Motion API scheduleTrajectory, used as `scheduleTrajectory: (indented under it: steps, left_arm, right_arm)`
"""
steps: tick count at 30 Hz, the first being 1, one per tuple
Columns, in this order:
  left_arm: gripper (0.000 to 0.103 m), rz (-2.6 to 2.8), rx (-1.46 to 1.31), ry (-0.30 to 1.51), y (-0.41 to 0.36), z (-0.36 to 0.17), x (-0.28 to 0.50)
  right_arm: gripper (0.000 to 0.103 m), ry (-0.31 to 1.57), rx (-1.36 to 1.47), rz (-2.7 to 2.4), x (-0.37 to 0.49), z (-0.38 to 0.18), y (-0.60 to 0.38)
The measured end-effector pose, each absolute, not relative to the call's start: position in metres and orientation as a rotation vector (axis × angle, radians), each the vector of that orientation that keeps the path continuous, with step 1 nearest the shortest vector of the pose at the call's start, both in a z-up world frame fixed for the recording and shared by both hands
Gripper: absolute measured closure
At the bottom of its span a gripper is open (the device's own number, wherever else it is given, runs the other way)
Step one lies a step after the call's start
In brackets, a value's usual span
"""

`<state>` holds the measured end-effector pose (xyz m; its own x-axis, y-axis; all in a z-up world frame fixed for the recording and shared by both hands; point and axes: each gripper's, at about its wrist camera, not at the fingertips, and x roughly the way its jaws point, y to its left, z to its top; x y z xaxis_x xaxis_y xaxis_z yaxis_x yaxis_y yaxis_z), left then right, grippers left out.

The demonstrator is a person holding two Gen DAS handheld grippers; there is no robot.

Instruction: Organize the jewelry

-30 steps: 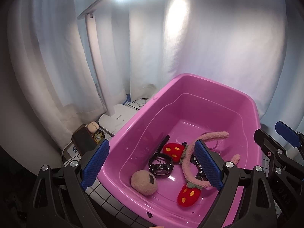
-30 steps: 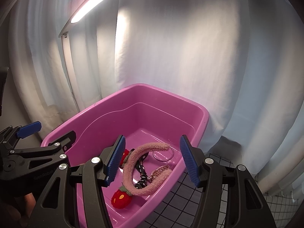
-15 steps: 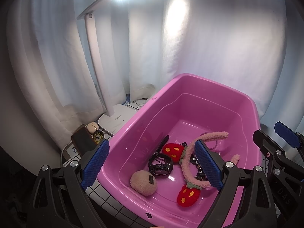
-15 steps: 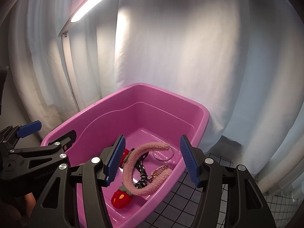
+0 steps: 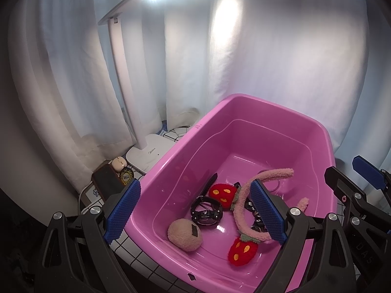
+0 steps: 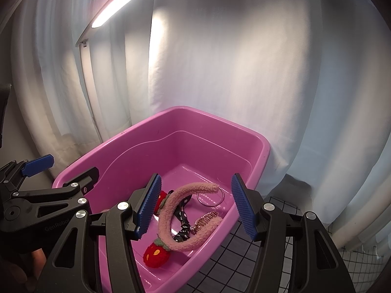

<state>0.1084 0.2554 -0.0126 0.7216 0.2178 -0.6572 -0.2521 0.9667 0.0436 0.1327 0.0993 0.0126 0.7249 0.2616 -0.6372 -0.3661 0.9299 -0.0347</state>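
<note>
A pink plastic tub stands on a tiled table. Inside lie a fuzzy pink headband with two red strawberry plushes, a black watch, a beige plush ball, a thin metal ring, a black patterned strap and a coiled gold hair clip. My left gripper hovers open over the tub's near left corner, holding nothing. Over the tub's near right part my right gripper hangs open and empty.
A white desk lamp stands left of the tub, its lit bar overhead. A small dark box with trinkets sits by the lamp base. White curtains hang close behind. Black-lined tiled tabletop shows right of the tub.
</note>
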Motion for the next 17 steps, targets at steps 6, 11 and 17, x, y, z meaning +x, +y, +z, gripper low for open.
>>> scheduleTrajectory:
  steps: [6, 11, 17]
  left_arm:
    - [0.013, 0.258, -0.031, 0.705, 0.2533, -0.0125, 0.1069]
    - [0.013, 0.248, -0.036, 0.707, 0.2534, -0.0112, 0.1074]
    - [0.013, 0.239, -0.059, 0.714, 0.2565, -0.0099, 0.1082]
  right_arm:
    - [0.046, 0.677, -0.162, 0.348, 0.1323, 0.0126, 0.0991]
    - [0.046, 0.677, -0.161, 0.348, 0.1319, 0.0128, 0.0988]
    - [0.046, 0.677, -0.162, 0.349, 0.1314, 0.0124, 0.0983]
